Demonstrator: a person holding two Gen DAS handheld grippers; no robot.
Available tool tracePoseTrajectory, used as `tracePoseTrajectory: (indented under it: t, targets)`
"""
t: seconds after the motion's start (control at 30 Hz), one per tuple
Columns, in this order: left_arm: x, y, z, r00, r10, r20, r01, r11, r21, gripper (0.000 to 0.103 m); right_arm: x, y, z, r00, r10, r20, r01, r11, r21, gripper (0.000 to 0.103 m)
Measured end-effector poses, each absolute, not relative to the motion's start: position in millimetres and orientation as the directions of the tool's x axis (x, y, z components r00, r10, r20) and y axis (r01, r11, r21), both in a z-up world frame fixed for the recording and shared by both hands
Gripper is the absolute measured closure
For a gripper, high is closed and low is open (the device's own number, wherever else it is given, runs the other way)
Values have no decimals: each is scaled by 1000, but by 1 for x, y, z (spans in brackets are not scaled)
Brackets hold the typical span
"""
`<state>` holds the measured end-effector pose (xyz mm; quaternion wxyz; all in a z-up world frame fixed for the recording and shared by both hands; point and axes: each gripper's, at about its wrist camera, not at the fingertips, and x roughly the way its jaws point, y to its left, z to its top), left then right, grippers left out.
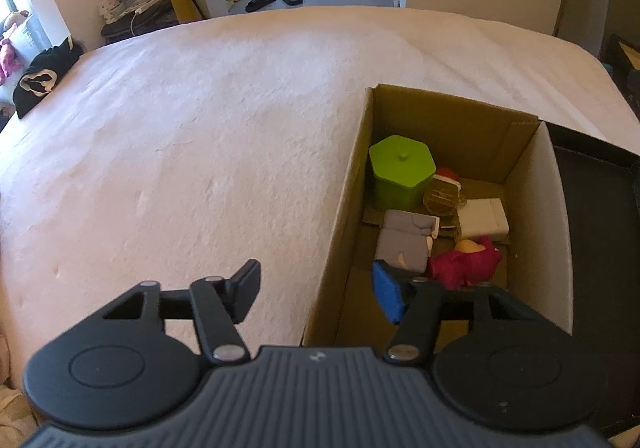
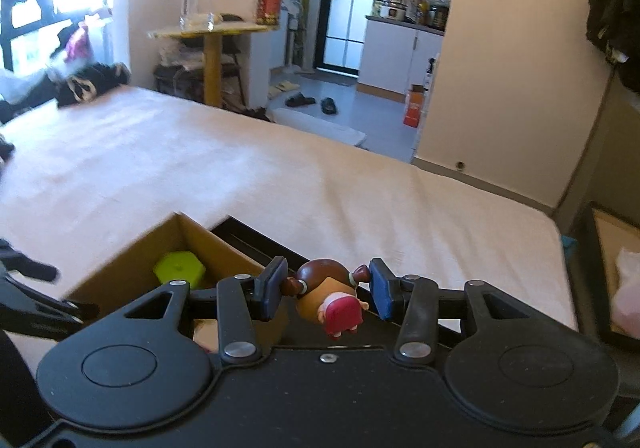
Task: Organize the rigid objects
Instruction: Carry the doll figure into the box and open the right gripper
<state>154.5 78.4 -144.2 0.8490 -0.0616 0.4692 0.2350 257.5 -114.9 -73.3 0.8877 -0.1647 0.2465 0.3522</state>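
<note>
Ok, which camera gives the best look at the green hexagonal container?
The left wrist view: the green hexagonal container stands in full view in the cardboard box, lid and knob visible. The right wrist view shows only its top over the box wall, partly behind the right gripper.

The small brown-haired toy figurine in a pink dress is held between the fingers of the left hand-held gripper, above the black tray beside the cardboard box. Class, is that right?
Not quite. The small brown-haired toy figurine in a pink dress is held by the right hand-held gripper, as the right wrist view shows. The left hand-held gripper is open and holds nothing.
</note>
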Motion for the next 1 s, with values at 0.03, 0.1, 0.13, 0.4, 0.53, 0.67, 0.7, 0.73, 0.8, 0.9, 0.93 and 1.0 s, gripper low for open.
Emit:
tracePoseTrajectory:
  t: [0.03, 0.1, 0.13, 0.4, 0.53, 0.67, 0.7, 0.73, 0.8, 0.9, 0.93, 1.0]
  targets:
    - [153, 79, -144, 455, 335, -825, -457, 883, 106, 51, 256, -114, -72, 619, 561, -550, -716, 690, -101, 59]
    - [152, 79, -145, 463, 327, -824, -453, 886, 97, 57, 256, -112, -73, 593, 586, -552, -733, 677, -68, 59]
    - [151, 79, -146, 469, 318, -824, -448, 890, 89, 60, 257, -111, -74, 580, 596, -555, -739, 672, -50, 59]
    - [146, 88, -149, 508, 243, -826, -425, 905, 4, 82, 257, -80, -86, 510, 614, -603, -766, 643, 6, 59]
    - [142, 94, -153, 516, 231, -825, -432, 902, -18, 92, 254, -64, -99, 535, 579, -615, -750, 661, -31, 59]
    - [140, 100, -155, 532, 203, -822, -427, 902, -54, 93, 250, -50, -113, 569, 544, -616, -741, 664, -98, 59]
    - [140, 101, -155, 533, 199, -822, -425, 903, -57, 93, 249, -46, -117, 578, 534, -617, -740, 661, -122, 59]
    - [140, 101, -155, 534, 196, -822, -422, 905, -58, 93, 247, -45, -119, 585, 527, -617, -739, 660, -137, 59]
    - [141, 102, -156, 536, 191, -822, -420, 905, -63, 93, 245, -44, -122, 608, 504, -614, -728, 663, -176, 59]
    - [139, 103, -157, 540, 186, -821, -422, 903, -73, 93, 243, -45, -125, 642, 479, -599, -709, 668, -226, 58]
    - [139, 103, -157, 540, 184, -821, -422, 904, -75, 93, 243, -45, -126, 646, 477, -596, -705, 672, -226, 60]
    - [139, 104, -157, 540, 181, -822, -419, 905, -77, 93, 243, -47, -127, 658, 465, -593, -693, 683, -233, 60]
